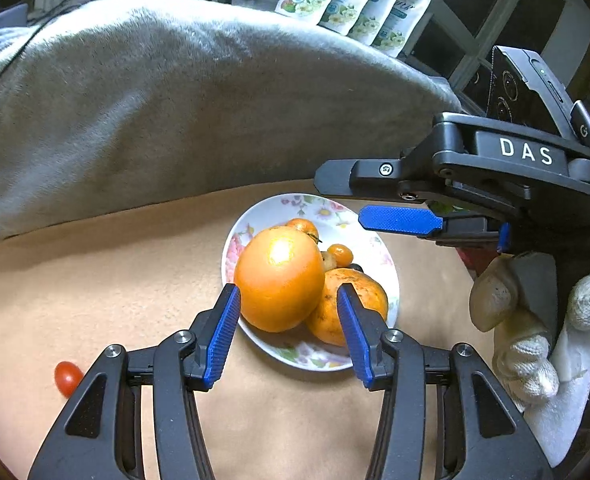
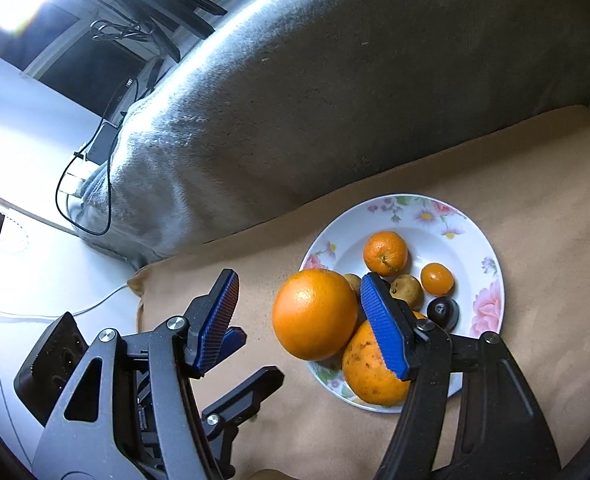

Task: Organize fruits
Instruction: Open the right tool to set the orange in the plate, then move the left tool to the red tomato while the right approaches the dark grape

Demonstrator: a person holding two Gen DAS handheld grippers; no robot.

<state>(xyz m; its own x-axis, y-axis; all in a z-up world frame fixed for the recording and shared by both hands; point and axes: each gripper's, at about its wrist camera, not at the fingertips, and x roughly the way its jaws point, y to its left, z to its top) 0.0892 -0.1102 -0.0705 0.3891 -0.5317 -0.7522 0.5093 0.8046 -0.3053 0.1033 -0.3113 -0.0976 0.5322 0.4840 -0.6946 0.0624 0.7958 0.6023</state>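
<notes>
A floral plate (image 1: 335, 216) (image 2: 435, 216) sits on the tan cloth and holds a large smooth orange (image 1: 279, 280) (image 2: 315, 314), a speckled orange (image 1: 327, 316) (image 2: 369, 368), two small tangerines (image 2: 386, 253) (image 2: 437, 279), brownish small fruits (image 2: 407, 290) and a dark fruit (image 2: 442, 311). My left gripper (image 1: 289, 300) is open, its blue pads on either side of the large orange without touching it. My right gripper (image 2: 299, 288) is open and empty, above the plate's left rim; it also shows in the left wrist view (image 1: 399, 220). A cherry tomato (image 1: 67, 378) lies on the cloth at lower left.
A grey plush cushion (image 1: 175, 100) (image 2: 335, 80) rises behind the plate. Printed pouches (image 1: 355, 0) stand at the back by a window frame. A white table with cables (image 2: 55, 168) lies to the left. A gloved hand (image 1: 535, 340) holds the right gripper.
</notes>
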